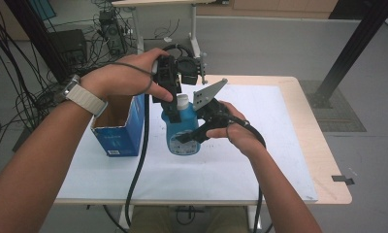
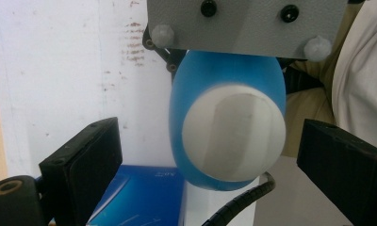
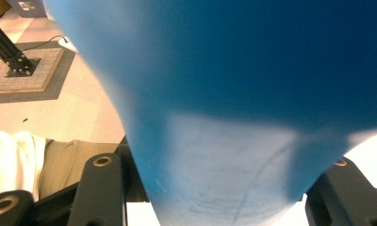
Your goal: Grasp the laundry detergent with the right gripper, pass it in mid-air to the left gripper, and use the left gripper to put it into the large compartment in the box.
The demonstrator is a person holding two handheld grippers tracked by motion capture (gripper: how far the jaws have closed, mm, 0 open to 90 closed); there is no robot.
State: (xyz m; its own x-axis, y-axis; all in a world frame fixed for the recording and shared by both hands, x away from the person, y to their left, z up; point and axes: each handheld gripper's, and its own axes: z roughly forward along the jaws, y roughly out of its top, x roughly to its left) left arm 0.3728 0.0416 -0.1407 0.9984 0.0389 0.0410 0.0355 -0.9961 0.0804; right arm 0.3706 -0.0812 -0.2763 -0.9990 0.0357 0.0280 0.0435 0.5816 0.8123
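A person stands at a white tabletop [image 1: 260,165] with a gripper in each hand. The right gripper [image 1: 194,136] has its jaws clenched around the body of a blue bottle [image 1: 182,133], which stands upright on the tabletop. In the right gripper view the bottle's blue wall sits squeezed between the two black jaws, so close that it blurs. This grip looks meant to steady the bottle so it cannot turn or tip.

The left gripper [image 1: 175,97] comes down from above the bottle's white cap [image 2: 233,136]. In the left gripper view the cap lies between the two jaws, which stand released, with a clear gap on either side and neither pad touching. The jaws seem lined up to close on the cap, most likely to twist it while the other hand holds the bottle firm.

An open blue box [image 1: 118,127] stands on the tabletop beside the bottle, out past the left jaws, and may be the bottle's packaging.
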